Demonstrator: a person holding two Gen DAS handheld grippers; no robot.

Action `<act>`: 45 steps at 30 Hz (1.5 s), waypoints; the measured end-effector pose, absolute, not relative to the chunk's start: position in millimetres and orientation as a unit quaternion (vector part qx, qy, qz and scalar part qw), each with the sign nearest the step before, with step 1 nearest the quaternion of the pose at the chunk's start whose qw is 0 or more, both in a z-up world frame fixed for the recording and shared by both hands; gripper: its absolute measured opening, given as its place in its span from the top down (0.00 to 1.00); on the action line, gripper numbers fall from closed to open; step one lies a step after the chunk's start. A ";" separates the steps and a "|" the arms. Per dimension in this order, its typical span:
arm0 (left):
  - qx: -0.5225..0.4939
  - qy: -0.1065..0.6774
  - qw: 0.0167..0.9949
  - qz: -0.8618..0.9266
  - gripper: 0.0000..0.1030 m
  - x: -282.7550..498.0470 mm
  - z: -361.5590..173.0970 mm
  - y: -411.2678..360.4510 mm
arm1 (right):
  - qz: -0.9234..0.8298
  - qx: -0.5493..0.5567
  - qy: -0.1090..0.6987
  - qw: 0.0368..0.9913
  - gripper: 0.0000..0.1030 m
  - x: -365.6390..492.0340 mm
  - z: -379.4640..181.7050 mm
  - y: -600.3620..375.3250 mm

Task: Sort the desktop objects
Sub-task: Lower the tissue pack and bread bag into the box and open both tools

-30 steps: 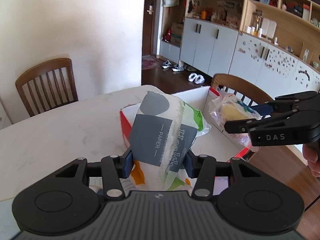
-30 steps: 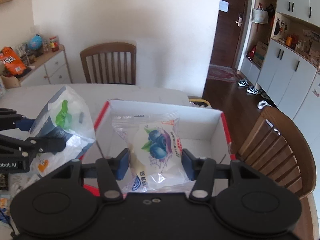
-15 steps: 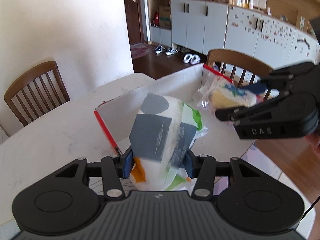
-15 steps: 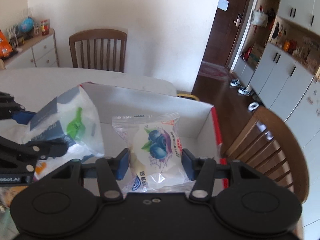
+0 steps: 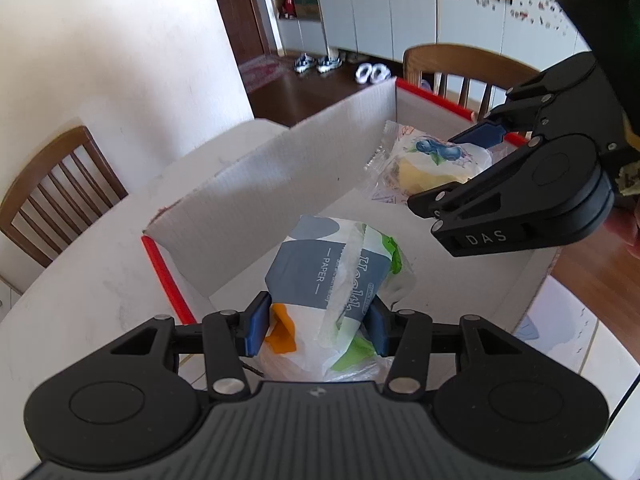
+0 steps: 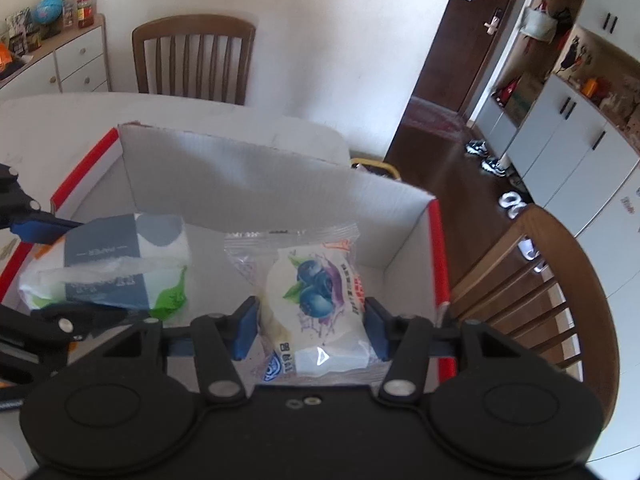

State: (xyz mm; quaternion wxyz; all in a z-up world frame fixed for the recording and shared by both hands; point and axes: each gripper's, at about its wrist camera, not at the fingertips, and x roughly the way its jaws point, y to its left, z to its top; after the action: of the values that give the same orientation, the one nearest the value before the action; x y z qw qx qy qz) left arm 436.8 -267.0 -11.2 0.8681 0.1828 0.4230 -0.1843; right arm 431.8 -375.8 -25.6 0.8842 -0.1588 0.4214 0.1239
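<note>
The cardboard box [image 5: 248, 184], white inside with red rims, lies below and ahead of both pairs of jaws. Its visible floor looks bare; whether the two held packs touch it cannot be told.

The tissue pack [image 5: 336, 276], the larger item, sits clamped between the pads of the left gripper [image 5: 316, 322], jaws at a middling width, its far end reaching forward over the box floor. It looks light and soft: the plastic wrap bulges past the pads and would likely crumple under harder squeezing. The grip across its near end seems adequate, though the film may be slippery.

The blueberry bread packet [image 6: 316, 300] is pinched between the pads of the right gripper [image 6: 310, 330], held inside the box near its right wall. It appears light and squashy, the loose crinkled wrapper slick; holding the bread's body, as here, should be safer than the sealed edge.
</note>
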 end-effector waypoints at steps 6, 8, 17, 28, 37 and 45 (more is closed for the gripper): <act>0.180 0.453 0.853 -0.185 0.53 451.0 -21.6 -272.5 | 0.131 -0.160 0.449 0.869 0.47 441.9 -38.6 -371.8; 0.184 0.461 0.847 -0.189 0.53 453.5 -24.8 -274.5 | 0.134 -0.155 0.465 0.861 0.47 446.3 -43.2 -370.0; 0.205 0.488 0.827 -0.187 0.53 463.5 -39.1 -281.0 | 0.127 -0.150 0.520 0.831 0.47 460.7 -61.9 -365.7; 0.207 0.497 0.821 -0.190 0.52 473.2 -42.7 -285.4 | 0.131 -0.135 0.527 0.829 0.41 466.3 -66.0 -370.7; 0.194 0.485 0.832 -0.187 0.38 462.7 -33.0 -280.1 | 0.134 -0.116 0.517 0.837 0.34 463.9 -54.3 -377.4; 0.179 0.466 0.847 -0.181 0.37 452.0 -20.7 -272.5 | 0.139 -0.108 0.503 0.846 0.31 455.6 -32.1 -380.3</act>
State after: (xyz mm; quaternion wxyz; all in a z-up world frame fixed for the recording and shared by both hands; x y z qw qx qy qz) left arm 452.0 -272.5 -20.7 0.8472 0.1792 0.4664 -0.1807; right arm 455.6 -380.3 -32.1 0.8462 -0.1076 0.5029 0.1394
